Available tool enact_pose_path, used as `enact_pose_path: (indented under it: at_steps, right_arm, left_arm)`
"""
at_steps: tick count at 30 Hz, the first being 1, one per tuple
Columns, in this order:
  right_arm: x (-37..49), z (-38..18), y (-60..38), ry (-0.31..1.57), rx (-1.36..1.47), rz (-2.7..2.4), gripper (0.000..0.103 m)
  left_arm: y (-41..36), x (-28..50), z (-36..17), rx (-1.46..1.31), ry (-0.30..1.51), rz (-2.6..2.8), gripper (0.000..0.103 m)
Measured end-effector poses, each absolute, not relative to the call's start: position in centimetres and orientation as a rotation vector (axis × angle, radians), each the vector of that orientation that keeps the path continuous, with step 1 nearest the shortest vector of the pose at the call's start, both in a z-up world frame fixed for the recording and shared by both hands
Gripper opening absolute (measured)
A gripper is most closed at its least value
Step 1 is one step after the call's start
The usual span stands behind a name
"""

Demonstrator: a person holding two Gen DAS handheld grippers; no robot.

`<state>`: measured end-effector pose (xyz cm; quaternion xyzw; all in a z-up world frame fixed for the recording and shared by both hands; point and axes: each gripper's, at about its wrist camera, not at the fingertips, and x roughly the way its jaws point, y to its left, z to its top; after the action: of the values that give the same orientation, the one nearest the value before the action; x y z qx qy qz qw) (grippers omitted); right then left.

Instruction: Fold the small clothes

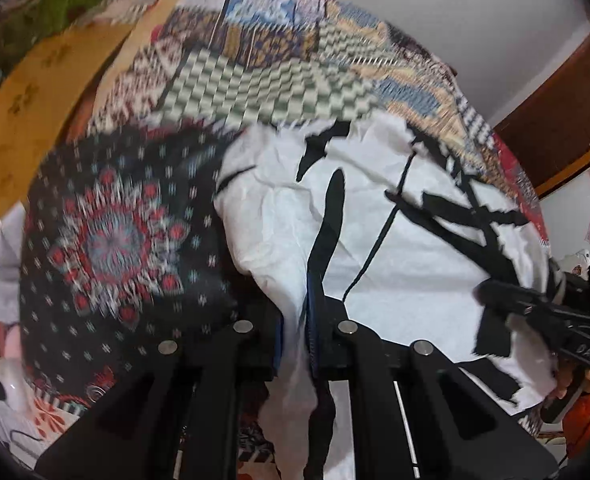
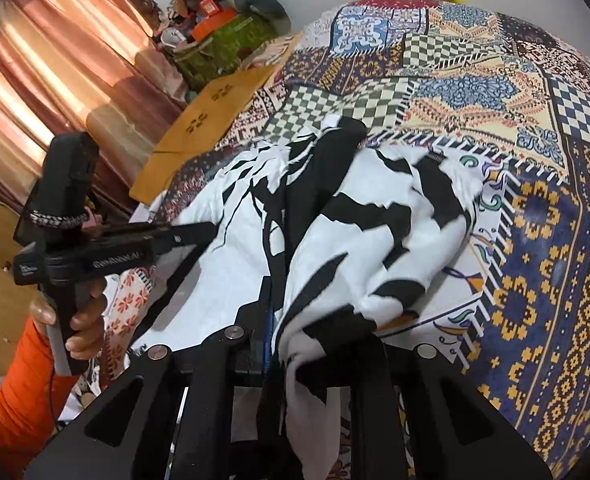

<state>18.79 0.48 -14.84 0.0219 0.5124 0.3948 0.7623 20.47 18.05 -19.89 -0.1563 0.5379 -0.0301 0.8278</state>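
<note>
Mid-fold: white-and-black garment (image 2: pixel 335 216) lies bunched on the patchwork bedspread (image 2: pixel 535 200). Left gripper (image 1: pixel 295 344) and right gripper (image 2: pixel 269 320) are each clamped tight on its near edge. Next, probably carry that edge across toward the far checkered patch, keeping both corners level.

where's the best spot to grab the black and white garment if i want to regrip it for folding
Probably the garment's far edge, the bunched black part near the checkered patches of the bedspread, coming from above. That end lies loose and humped on the bed, so fingers can close over a raised fold. The near edges are already pinched: left gripper and right gripper each have cloth between closed fingers.
</note>
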Motion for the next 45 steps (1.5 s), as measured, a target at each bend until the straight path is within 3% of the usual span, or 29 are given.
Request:
enact_pose_path:
  at_steps: [3, 4, 6, 8, 20, 32, 35, 45]
  right_arm:
    - [18.5, -15.0, 0.4, 1.122, -0.006, 0.844, 0.023]
    - [18.4, -14.9, 0.2, 1.125, -0.023, 0.842, 0.025]
    - [18.3, -14.8, -0.6, 1.120, -0.057, 0.825, 0.039]
    - [18.3, -14.1, -1.6, 1.101, -0.085, 0.800, 0.045]
    - [19.0, -7.2, -1.5, 0.869, -0.153, 0.794, 0.046]
    - [23.7, -14.9, 6.0, 1.056, -0.372, 0.832, 0.046]
    - [24.3, -15.7, 4.3, 1.079, -0.369, 0.810, 0.045]
    - [21.5, -11.5, 1.0, 0.984, -0.302, 0.782, 0.046]
  left_arm:
    - [17.9, 19.9, -20.9, -0.332, 1.149, -0.063, 0.012]
    - [17.8, 19.7, -21.1, -0.313, 1.151, -0.055, 0.017]
    - [17.5, 19.5, -21.1, -0.281, 1.146, -0.042, 0.025]
    - [17.6, 19.2, -21.0, -0.255, 1.136, -0.034, 0.030]
    - [19.2, 19.1, -15.6, -0.168, 0.986, 0.042, 0.032]
    - [18.2, 24.9, -20.9, -0.168, 1.093, 0.026, 0.034]
    - [18.4, 24.7, -21.2, -0.125, 1.076, 0.038, 0.048]
    - [22.1, 20.9, -18.6, -0.142, 1.025, 0.132, 0.050]
